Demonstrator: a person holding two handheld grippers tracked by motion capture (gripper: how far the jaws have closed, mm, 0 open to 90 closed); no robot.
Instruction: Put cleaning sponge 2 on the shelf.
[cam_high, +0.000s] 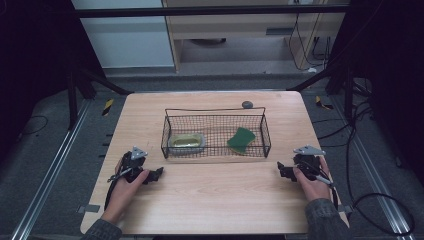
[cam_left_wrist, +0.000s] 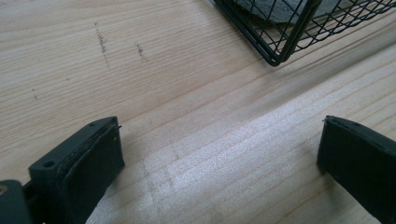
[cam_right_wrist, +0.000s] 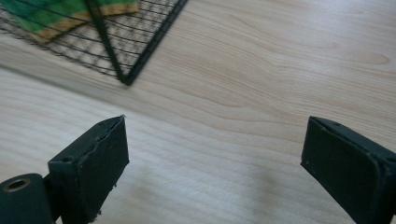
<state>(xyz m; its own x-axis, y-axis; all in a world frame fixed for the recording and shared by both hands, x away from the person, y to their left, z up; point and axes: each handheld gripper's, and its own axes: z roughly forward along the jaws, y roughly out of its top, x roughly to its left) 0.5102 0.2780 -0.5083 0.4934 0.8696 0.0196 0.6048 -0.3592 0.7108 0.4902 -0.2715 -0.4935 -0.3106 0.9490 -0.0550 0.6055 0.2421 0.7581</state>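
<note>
Nearest the person, the left gripper (cam_high: 157, 174) and right gripper (cam_high: 283, 170) rest on the counter (cam_high: 210, 200), jaws spread wide and empty; beyond them stands the wire basket (cam_high: 215, 150), holding a green sponge (cam_high: 241, 139) at its right and a shallow dish (cam_high: 187, 142) at its left; a careless reach could snag a jaw on the mesh wall and drag the light basket; a small grey object (cam_high: 247, 104) lies behind.

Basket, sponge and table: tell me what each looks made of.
Basket: thin black wire mesh on thicker rod frame, likely coated metal, matte. Sponge: green scouring top over a yellow layer, seen in the right gripper view, probably foam. Table: pale wood grain, smooth; possibly laminate.
</note>
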